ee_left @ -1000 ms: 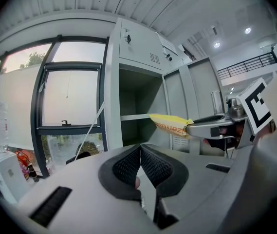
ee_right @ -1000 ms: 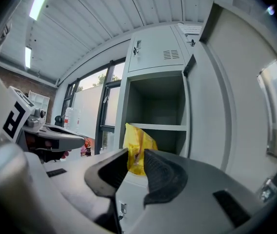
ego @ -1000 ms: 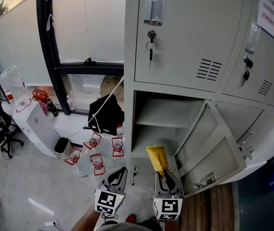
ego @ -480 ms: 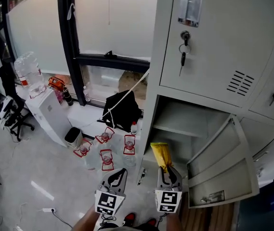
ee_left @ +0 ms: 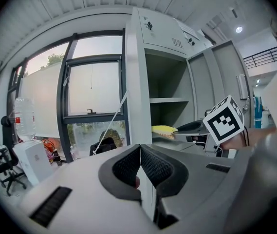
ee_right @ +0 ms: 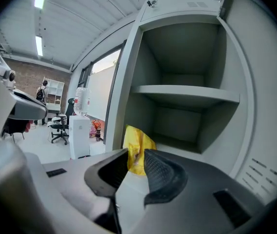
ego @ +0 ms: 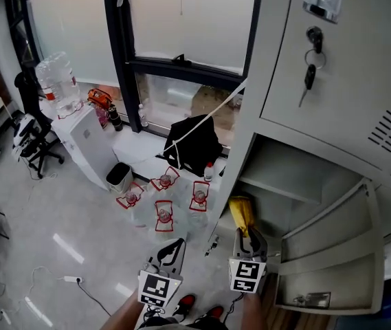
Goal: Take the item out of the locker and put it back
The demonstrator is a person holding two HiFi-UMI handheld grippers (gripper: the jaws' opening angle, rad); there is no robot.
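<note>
With the right gripper (ego: 249, 237) jaws clamped on the yellow packet (ego: 240, 210), we are probably best carrying it level, clear of the door (ego: 329, 253) of the locker (ego: 298, 177); left gripper (ego: 174, 248) jaws together.

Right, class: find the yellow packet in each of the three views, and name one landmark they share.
Head view: yellow packet lower centre, rising from the right gripper.
Left gripper view: right of centre, small, below the shelf.
Right gripper view: centre, between the fingers.
Shared landmark: the open locker's shelf.
</note>
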